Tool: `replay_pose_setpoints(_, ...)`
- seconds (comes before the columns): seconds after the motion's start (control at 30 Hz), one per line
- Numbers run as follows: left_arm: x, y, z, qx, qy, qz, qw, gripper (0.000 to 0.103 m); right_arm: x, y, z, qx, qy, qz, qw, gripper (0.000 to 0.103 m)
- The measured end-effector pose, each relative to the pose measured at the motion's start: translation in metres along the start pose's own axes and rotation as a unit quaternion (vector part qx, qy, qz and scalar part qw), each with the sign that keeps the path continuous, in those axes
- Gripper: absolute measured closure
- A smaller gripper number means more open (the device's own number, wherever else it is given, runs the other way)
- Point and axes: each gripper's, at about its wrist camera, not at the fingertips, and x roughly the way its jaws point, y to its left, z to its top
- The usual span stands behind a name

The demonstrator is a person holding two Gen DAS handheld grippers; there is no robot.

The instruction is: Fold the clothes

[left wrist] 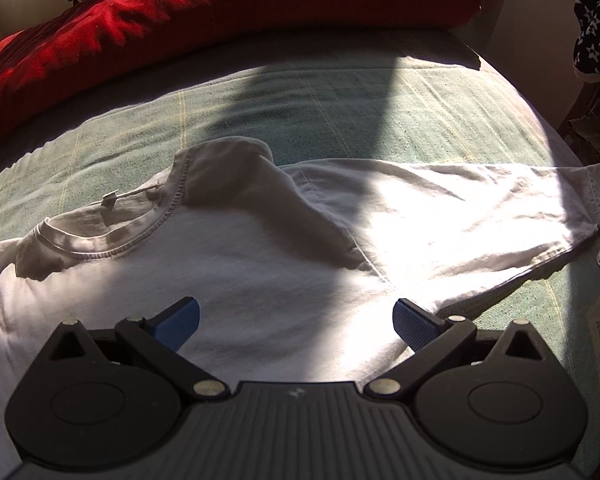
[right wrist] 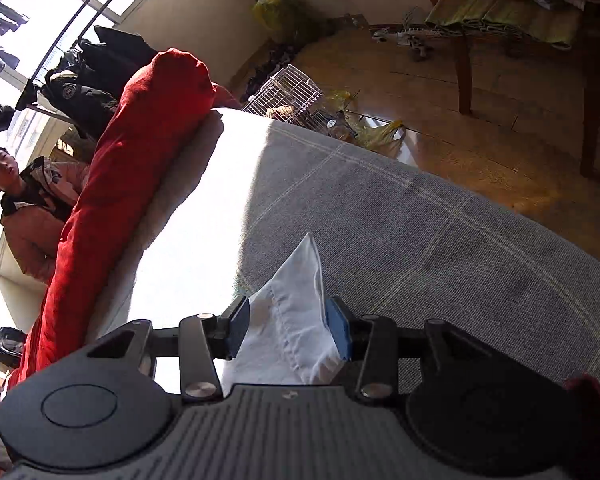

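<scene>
— Nearest the left camera sits the left gripper (left wrist: 296, 322), jaws spread wide, nothing between the blue pads (left wrist: 180, 322). It hangs over the shirt (left wrist: 260, 264).

— And the shirt itself?

— White, lying flat on the green checked bedcover (left wrist: 320, 96). Its collar (left wrist: 112, 236) is at the left of that view, and one sleeve (left wrist: 480, 216) stretches out to the right, ending near the edge of the bed. A fold of cloth stands up in a ridge by the collar. Sun falls across most of it, with a dark shadow over the middle.

— What about the right gripper (right wrist: 288, 330)?

— Its jaws stand partly apart, with a white corner of cloth (right wrist: 296, 300) between them. The cloth fills the gap, but whether the pads press on it cannot be told from this view. The corner's tip points away from the camera, over the bedcover.

— Farther back?

— A red quilt (left wrist: 220, 8) is bunched along the far side of the bed. Beyond it, in the right view, a person in a tan jacket (right wrist: 32, 216) stands by a window, with dark coats (right wrist: 88, 80) hanging on a rail. Past the bed's edge is a wood floor, a white wire cage (right wrist: 288, 96) and a chair (right wrist: 500, 28) draped in cloth.
</scene>
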Motion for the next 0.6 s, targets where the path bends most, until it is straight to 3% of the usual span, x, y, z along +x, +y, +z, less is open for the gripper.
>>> replay_pose_setpoints(0.3, -0.005, 0.022, -0.011, 0.03, 0.007, 0.018, 0.9994, 0.001, 0.01, 0.109, -0.045, -0.148, 0.061, 0.036, 0.986, 0.045)
replay_pose_setpoints(0.43, -0.009, 0.054, -0.019, 0.005, 0.012, 0.021, 0.9997, 0.001, 0.022, 0.17, -0.075, -0.234, 0.082, 0.032, 0.968, 0.045)
replay_pose_setpoints(0.6, -0.013, 0.095, -0.026, -0.032, 0.011, 0.028, 0.999, 0.001, 0.063, 0.251, -0.115, -0.319, 0.125, 0.072, 0.937, 0.044)
